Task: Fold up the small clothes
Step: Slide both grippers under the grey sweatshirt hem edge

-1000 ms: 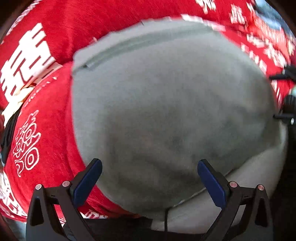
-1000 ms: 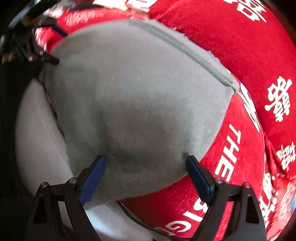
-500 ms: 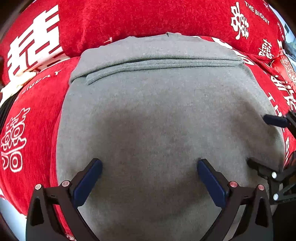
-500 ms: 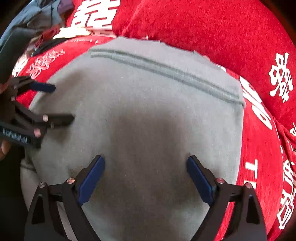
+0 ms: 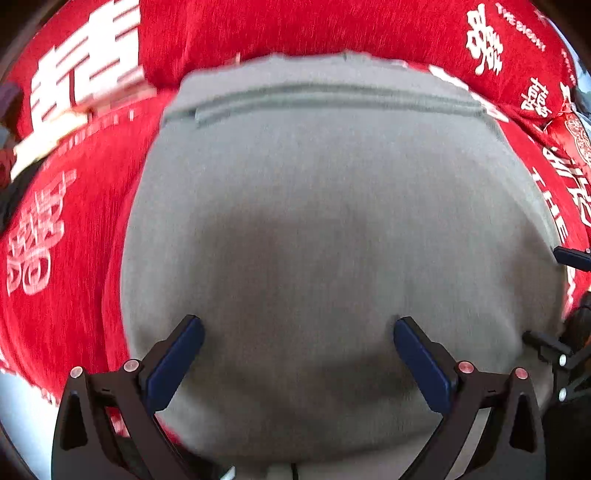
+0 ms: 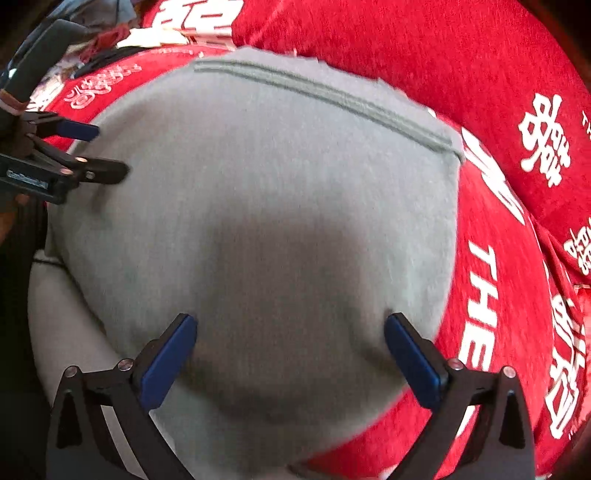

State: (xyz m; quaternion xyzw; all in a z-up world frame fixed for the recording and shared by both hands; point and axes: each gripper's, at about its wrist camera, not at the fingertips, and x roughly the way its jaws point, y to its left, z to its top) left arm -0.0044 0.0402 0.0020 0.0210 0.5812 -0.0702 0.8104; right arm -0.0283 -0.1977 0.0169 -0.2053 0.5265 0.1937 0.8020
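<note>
A grey folded garment (image 5: 314,184) lies flat on a red cloth with white lettering (image 5: 74,295), its stitched hem along the far edge. My left gripper (image 5: 295,325) hangs open just above the garment's near half, nothing between its blue pads. My right gripper (image 6: 290,319) points down over the same garment (image 6: 258,166) near its right edge; its jaws are opening, with only flat fabric beneath. In the right wrist view the left gripper (image 6: 107,151) is over the garment's left edge. In the left wrist view the right gripper (image 5: 550,295) shows at the right border.
The red cloth (image 6: 498,92) spreads around the garment and rises into a fold behind it. A pale grey cushion surface (image 6: 55,314) shows at the near left. Dark and mixed clutter (image 6: 92,22) sits at the far left corner.
Both grippers have rolled and moved from the garment's near edge to over its middle, slightly lower. The hem now runs nearly level across the top. The right jaws stand a little wider.
</note>
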